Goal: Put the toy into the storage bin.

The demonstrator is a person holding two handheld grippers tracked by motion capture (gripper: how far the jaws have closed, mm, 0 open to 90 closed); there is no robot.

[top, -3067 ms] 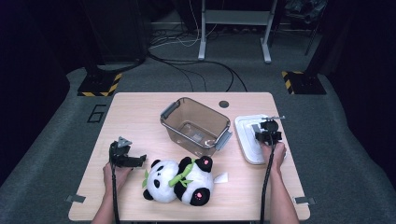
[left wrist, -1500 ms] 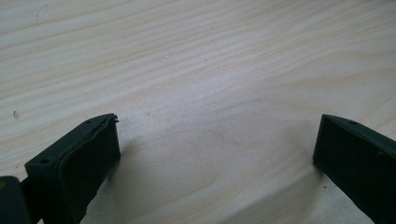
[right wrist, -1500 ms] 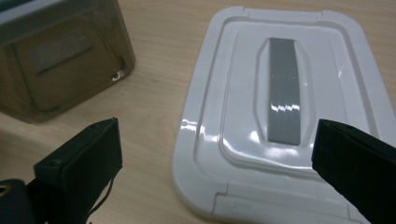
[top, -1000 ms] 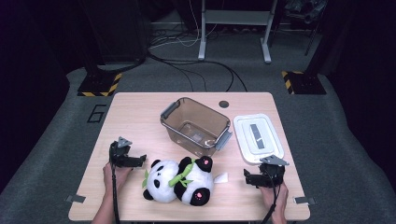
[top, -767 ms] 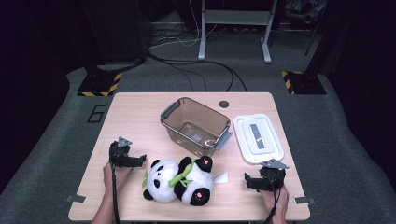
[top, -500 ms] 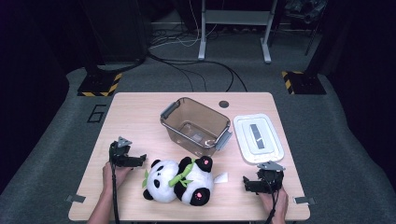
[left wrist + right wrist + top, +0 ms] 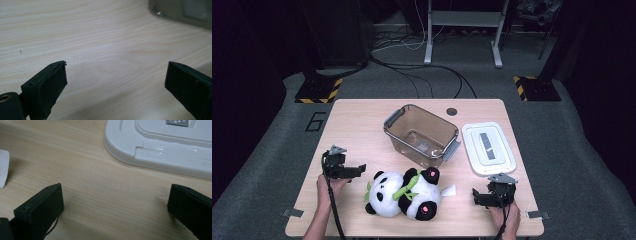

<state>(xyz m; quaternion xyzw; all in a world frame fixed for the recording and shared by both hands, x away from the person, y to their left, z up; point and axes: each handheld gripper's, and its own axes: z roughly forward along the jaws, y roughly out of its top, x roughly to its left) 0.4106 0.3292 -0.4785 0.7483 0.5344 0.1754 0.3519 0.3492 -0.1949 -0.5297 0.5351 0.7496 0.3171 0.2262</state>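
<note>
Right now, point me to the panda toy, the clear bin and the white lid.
panda toy (image 7: 404,195): high view, on the white belly between the two heads.
clear bin (image 7: 398,117): high view, on its grey left handle at the rim.
white lid (image 7: 160,147): right gripper view, on its glossy near edge.

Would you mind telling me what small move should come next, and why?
Probably close both grippers in on the panda. It lies between the open left gripper and the open right gripper, neither touching it. The bin stands open just behind, its lid lying beside it, so the toy likely goes in.
</note>
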